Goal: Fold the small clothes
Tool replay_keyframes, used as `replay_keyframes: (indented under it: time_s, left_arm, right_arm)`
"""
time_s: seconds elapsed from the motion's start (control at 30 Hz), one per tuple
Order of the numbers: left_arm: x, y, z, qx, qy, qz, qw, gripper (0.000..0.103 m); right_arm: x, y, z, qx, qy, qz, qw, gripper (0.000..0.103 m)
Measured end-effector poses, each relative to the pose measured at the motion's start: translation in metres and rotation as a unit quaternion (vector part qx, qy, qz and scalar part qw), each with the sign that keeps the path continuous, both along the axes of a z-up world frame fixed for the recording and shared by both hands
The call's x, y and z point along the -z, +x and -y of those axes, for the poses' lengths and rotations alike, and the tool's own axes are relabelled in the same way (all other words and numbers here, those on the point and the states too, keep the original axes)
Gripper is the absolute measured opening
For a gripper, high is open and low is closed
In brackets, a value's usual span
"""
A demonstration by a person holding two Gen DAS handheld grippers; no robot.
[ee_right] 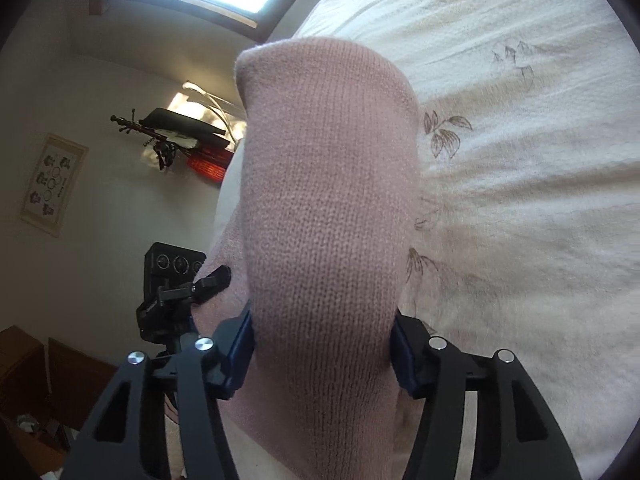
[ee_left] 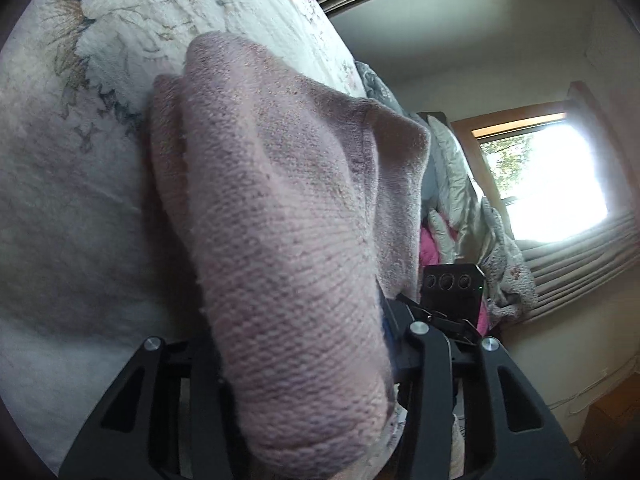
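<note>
Right wrist view — pink knit garment (ee_right: 328, 200) bunched, pinched by right fingers (ee_right: 404, 356); left fingers (ee_left: 400, 364) likewise.

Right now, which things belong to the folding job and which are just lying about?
Part of the job:
pink knit garment
left gripper
right gripper
floral bedspread, the work surface

Just lying about:
heap of bedding
camera on a stand
wall picture

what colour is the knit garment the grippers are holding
Dusty pink knit garment; the right wrist view shows it best.

Pink knit garment (ee_right: 328, 208) — bunched, held aloft.
</note>
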State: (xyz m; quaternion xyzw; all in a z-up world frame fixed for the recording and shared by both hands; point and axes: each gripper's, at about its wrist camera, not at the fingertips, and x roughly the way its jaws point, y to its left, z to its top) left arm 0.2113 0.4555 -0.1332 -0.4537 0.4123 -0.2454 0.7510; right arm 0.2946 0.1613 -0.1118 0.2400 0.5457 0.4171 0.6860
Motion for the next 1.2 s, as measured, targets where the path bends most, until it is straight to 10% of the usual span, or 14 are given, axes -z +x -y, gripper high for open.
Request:
replay_keyframes:
  time_s: [0.33,0.53,0.83,1.2]
  left_arm:
    - [-0.049,-0.017,0.105,0.056,-0.004,0.046,0.9974,0.042]
    - [-0.030,-0.019,0.168,0.071,-0.007,0.026,0.9971,0.042]
    - [0.055,-0.027,0.202,0.064,0.068,-0.053,0.9942,0.054]
    - [0.002,-0.077,0.199,0.059,0.211,-0.019,0.9755,0.058]
  right_arm:
    - [-0.069,-0.044,0.095,0.014,-0.013,0.050,0.999,0.057]
    - [-0.068,-0.063,0.155,0.046,-0.036,0.046,0.997,0.057]
    - [0.013,-0.069,0.189,0.074,-0.084,-0.006,0.994,0.063]
    - [-0.013,-0.108,0.196,0.082,-0.114,0.020,0.990,0.080]
